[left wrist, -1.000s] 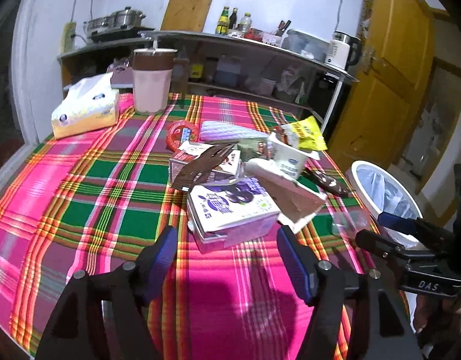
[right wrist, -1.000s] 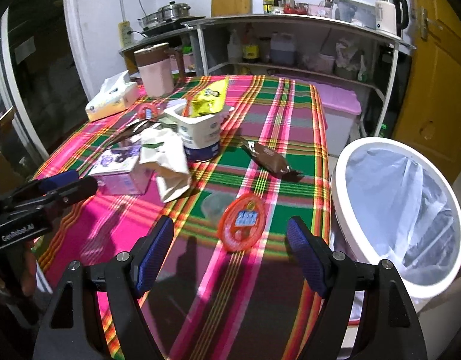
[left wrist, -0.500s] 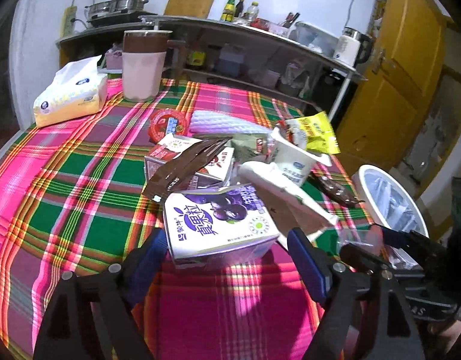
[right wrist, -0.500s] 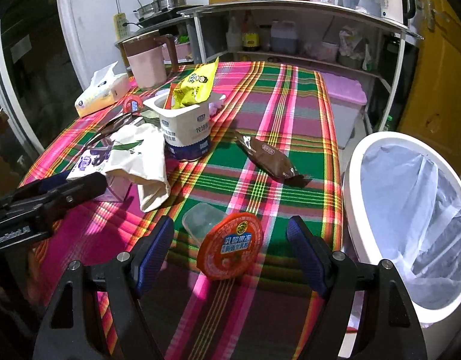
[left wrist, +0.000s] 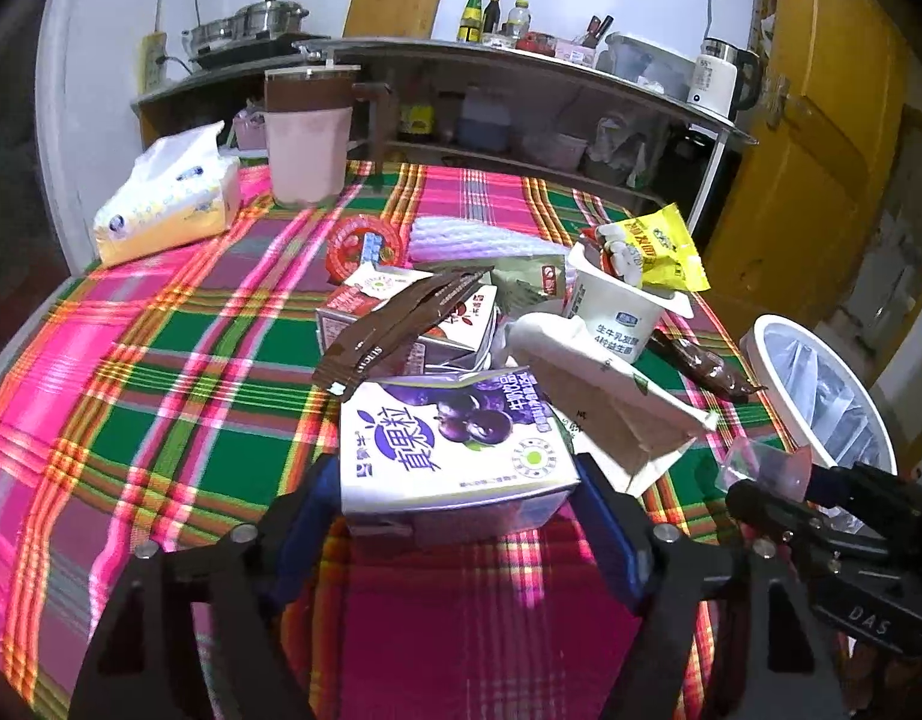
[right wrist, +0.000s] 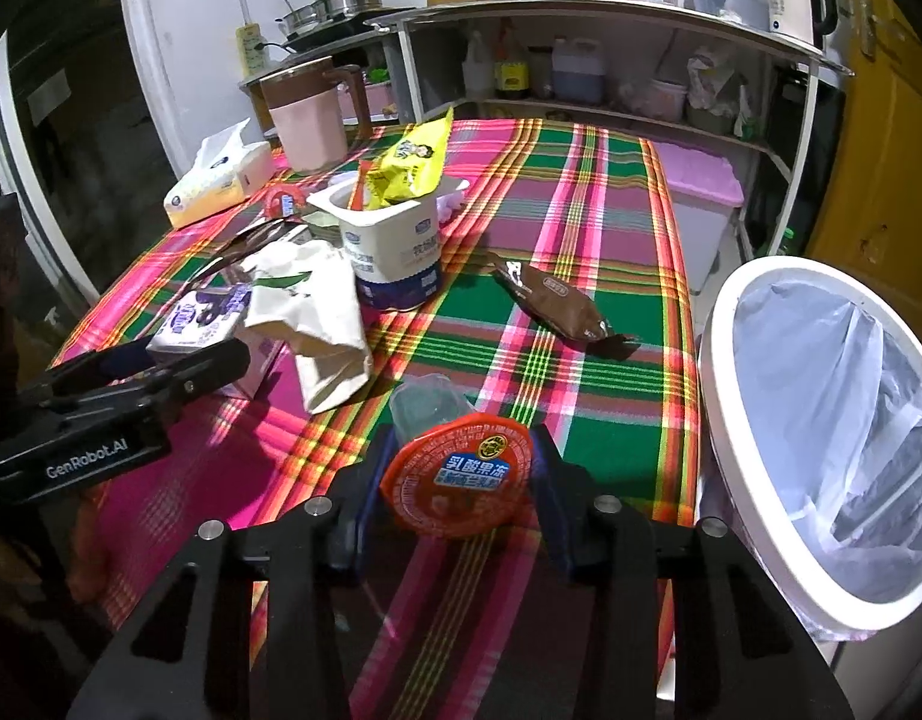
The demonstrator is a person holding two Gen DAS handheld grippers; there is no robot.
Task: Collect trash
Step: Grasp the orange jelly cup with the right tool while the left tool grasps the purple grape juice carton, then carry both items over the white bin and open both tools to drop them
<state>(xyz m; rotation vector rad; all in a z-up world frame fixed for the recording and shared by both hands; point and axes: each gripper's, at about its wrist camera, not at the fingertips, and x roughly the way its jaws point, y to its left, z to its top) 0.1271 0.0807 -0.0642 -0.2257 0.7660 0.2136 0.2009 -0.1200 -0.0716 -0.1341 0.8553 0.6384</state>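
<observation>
Orange-lidded jelly cup (right wrist: 455, 474) on plaid tablecloth (right wrist: 587, 276) near white bin (right wrist: 821, 438), between closing right gripper (right wrist: 455, 498) pads, contact unclear. Purple milk carton (left wrist: 455, 444) between closing left gripper (left wrist: 455, 516) jaws, not yet clamped.

Dim indoor light, saturated colours, fisheye bending, dark vignetted corners, soft shadows

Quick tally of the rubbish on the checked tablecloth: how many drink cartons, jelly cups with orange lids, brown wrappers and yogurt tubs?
Drink cartons: 2
Jelly cups: 2
Brown wrappers: 2
Yogurt tubs: 1
Total: 7
</observation>
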